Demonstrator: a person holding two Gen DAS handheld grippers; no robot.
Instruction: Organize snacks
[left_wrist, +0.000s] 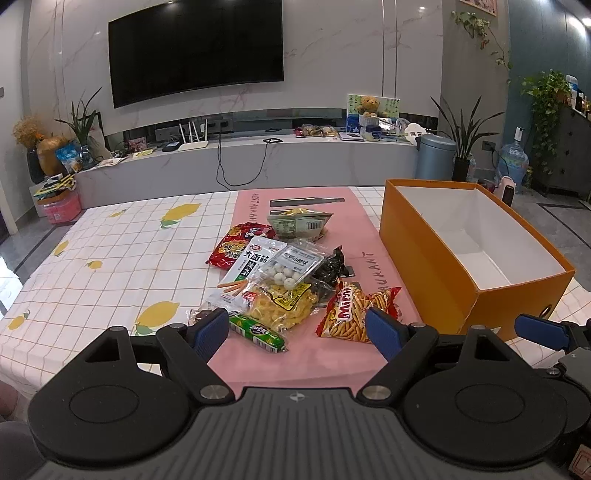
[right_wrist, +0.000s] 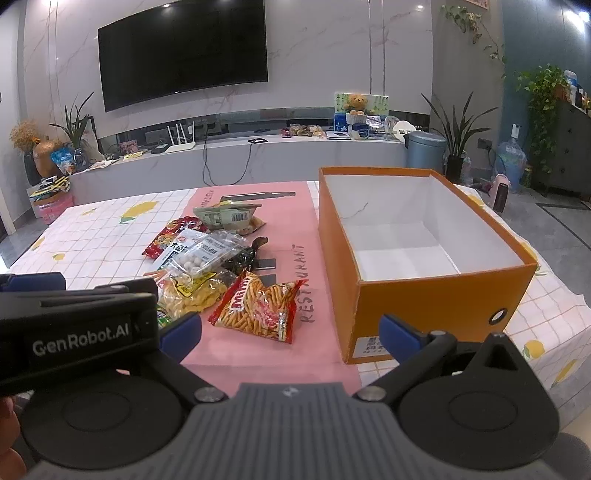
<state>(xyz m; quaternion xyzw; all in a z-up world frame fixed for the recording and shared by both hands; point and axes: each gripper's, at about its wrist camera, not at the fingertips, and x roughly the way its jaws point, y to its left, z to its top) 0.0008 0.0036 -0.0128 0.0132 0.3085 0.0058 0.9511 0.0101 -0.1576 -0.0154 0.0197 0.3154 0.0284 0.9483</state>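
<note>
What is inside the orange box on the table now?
The orange box shows only its bare white lining; no snack is in the visible part. Its near wall hides the front strip of the floor. The snack packets lie beside it on the pink mat.

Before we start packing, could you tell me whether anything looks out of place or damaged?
Nothing looks damaged or spilled. The snack packets lie in a loose overlapping heap on the pink mat, and the orange box beside them holds no snacks.
</note>
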